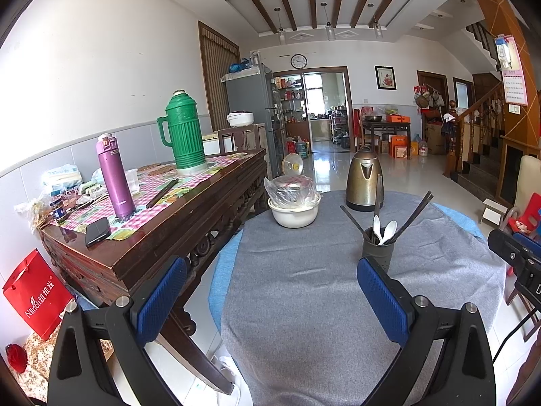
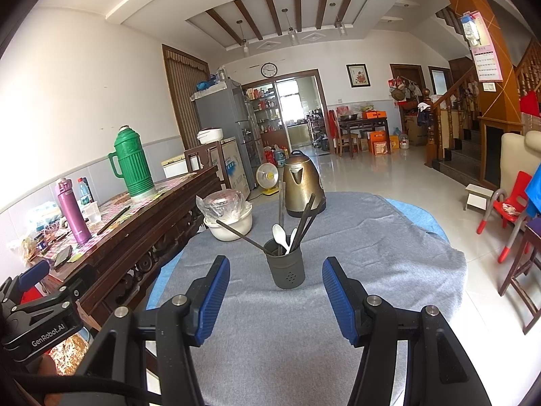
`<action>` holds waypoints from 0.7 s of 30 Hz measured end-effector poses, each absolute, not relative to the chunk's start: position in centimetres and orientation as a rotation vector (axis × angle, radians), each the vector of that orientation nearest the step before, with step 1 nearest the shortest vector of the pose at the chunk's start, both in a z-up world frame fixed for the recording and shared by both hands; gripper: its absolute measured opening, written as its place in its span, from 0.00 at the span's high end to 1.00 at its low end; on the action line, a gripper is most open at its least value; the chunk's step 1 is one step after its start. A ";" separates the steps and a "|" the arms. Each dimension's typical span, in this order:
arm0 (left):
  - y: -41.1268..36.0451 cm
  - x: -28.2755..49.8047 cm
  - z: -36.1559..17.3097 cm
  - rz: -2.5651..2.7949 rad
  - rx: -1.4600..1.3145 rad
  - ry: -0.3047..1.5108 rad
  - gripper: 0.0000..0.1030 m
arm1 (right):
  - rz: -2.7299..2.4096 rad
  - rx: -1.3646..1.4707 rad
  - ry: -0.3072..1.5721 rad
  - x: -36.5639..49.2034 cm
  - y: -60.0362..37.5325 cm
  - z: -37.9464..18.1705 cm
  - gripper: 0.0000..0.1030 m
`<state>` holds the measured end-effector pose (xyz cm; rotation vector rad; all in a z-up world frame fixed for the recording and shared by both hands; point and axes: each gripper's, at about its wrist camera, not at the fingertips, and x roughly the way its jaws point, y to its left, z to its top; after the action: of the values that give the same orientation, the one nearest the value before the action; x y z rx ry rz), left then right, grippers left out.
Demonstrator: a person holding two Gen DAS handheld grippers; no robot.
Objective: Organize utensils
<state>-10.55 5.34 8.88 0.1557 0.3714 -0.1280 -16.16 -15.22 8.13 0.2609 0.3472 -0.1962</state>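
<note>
A dark grey utensil holder stands on the grey cloth of the round table. It holds two white spoons and several dark chopsticks that lean outward. It also shows in the left wrist view, with its spoons. My right gripper is open and empty, its blue pads just short of the holder on either side. My left gripper is open and empty above the cloth, left of the holder.
A brass kettle and a white bowl with a bagged pot stand behind the holder. A wooden sideboard on the left carries a green thermos, a purple bottle, dark chopsticks and a phone.
</note>
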 end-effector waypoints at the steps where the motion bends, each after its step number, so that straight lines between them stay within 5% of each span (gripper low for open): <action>1: 5.3 -10.5 8.9 -0.129 0.156 0.372 0.02 | -0.197 0.261 0.347 -16.2 -15.2 8.1 0.41; 21: 5.5 -10.3 8.6 -0.128 0.156 0.376 0.02 | -0.193 0.259 0.349 -16.1 -15.1 8.1 0.41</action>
<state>-10.30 5.54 8.62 0.1556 0.3760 -0.1285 -16.07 -15.14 8.11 0.2593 0.3493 -0.1934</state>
